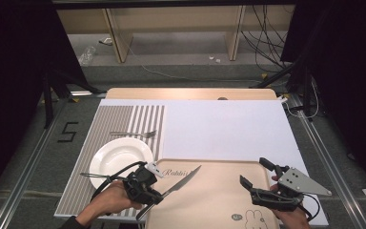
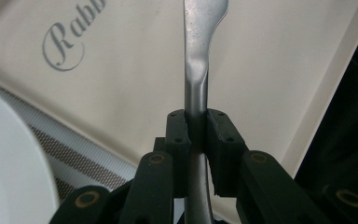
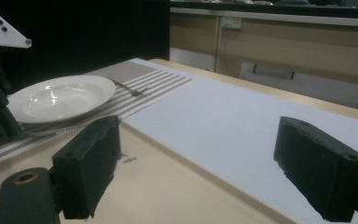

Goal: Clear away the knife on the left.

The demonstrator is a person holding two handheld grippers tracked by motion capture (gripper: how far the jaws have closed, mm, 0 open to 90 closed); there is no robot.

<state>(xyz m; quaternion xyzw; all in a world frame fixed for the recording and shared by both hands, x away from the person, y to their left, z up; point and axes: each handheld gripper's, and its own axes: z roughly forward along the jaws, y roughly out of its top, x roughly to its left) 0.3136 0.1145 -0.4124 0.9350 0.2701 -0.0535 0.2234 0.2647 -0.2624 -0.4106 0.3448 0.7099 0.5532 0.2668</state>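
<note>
A silver table knife (image 1: 183, 180) hangs over the left end of the beige tray (image 1: 219, 205), blade pointing up and to the right. My left gripper (image 1: 156, 194) is shut on its handle. In the left gripper view the black pads (image 2: 177, 133) clamp the knife (image 2: 196, 60) at the neck, above the tray (image 2: 279, 70) with its "Rabbit" lettering. My right gripper (image 1: 253, 171) hovers over the tray's right part, jaws wide open with nothing between them. In the right gripper view its pads (image 3: 91, 163) stand far apart over the tray (image 3: 168, 186).
A white plate (image 1: 120, 160) sits on the striped placemat (image 1: 105, 124), with a fork (image 1: 133, 134) behind it and another utensil (image 1: 93, 175) at its left. A white sheet (image 1: 228, 126) covers the table behind the tray. In the right gripper view, the plate (image 3: 63, 98) lies far left.
</note>
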